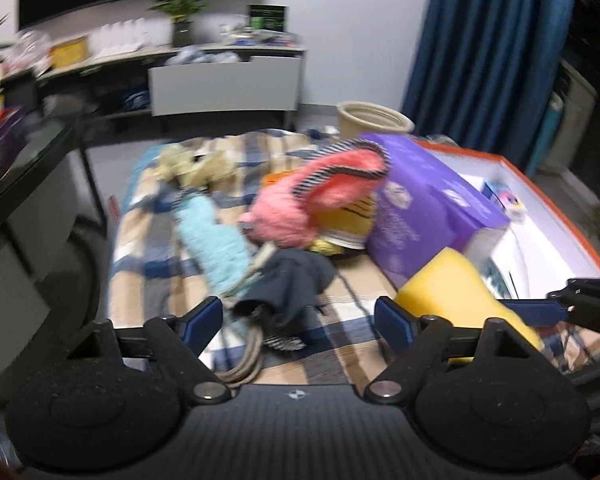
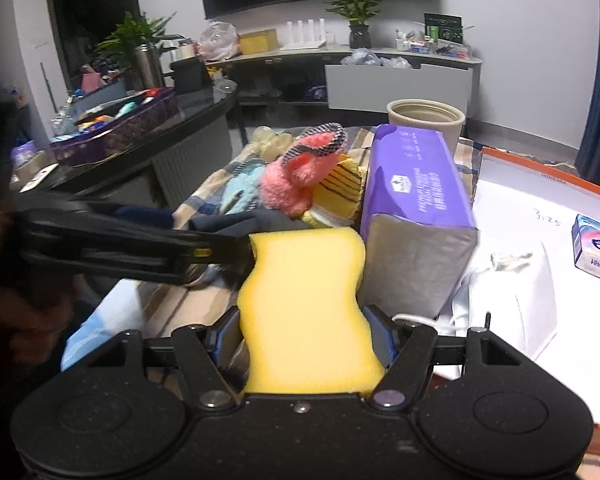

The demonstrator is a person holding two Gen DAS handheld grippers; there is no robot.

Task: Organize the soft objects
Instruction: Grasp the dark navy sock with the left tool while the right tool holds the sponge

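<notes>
In the right wrist view a wavy yellow sponge (image 2: pixel 300 300) stands between the blue pads of my right gripper (image 2: pixel 304 336), which is shut on its sides. The left wrist view shows the same sponge (image 1: pixel 456 292) at the right, with one right finger (image 1: pixel 540 312) beside it. My left gripper (image 1: pixel 300 320) is open over the plaid blanket (image 1: pixel 360 320). A dark blue cloth (image 1: pixel 296 280) lies just ahead of its fingers. From the right wrist view, the left gripper (image 2: pixel 228 252) reaches in from the left near the sponge's top corner.
A pink plush (image 1: pixel 312 204), a light blue fuzzy sock (image 1: pixel 216 240), a beige plush (image 1: pixel 196 164) and a purple tissue pack (image 1: pixel 420 208) lie on the blanket. An orange-rimmed white box (image 2: pixel 540 168) holds a small tissue pack (image 2: pixel 594 246). A black table (image 2: pixel 160 140) stands left, a beige bucket (image 2: pixel 426 116) behind.
</notes>
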